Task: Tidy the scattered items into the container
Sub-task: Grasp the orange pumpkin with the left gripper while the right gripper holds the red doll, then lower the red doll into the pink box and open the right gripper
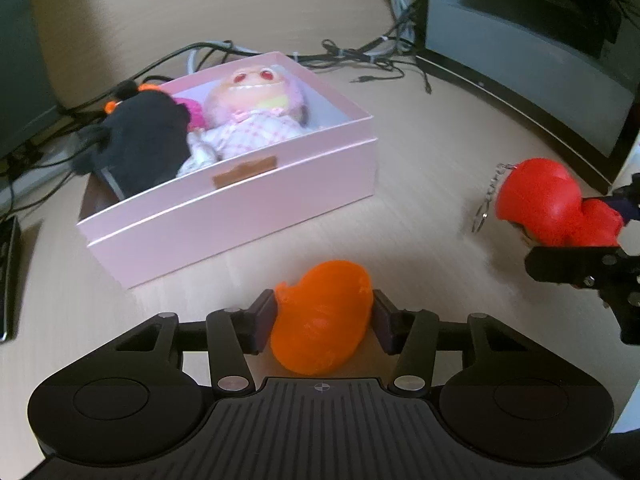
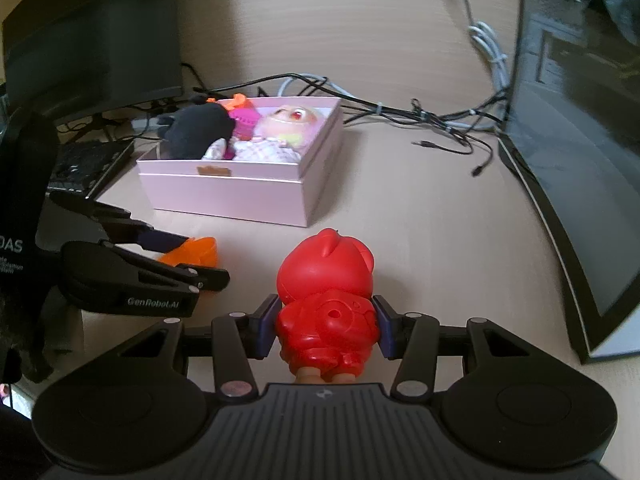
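An orange soft toy (image 1: 320,320) rests on the wooden desk with my left gripper (image 1: 323,312) shut on it, both pads against its sides. The right wrist view shows the same left gripper (image 2: 202,258) low at the left, the orange toy (image 2: 196,254) peeking out between its fingers. My right gripper (image 2: 326,320) is shut on a red figure (image 2: 326,280) with a key chain, held just above the desk. The red figure (image 1: 548,204) also hangs at the right edge. Ahead stands the pink box (image 1: 240,216), open, holding a black plush (image 1: 148,140) and a doll (image 1: 248,120).
A curved monitor (image 1: 520,60) lines the right side, and tangled cables (image 1: 360,56) run behind the box. A second dark monitor (image 2: 92,52) and a keyboard (image 2: 84,164) sit to the left. Bare desk lies between the box (image 2: 224,196) and both grippers.
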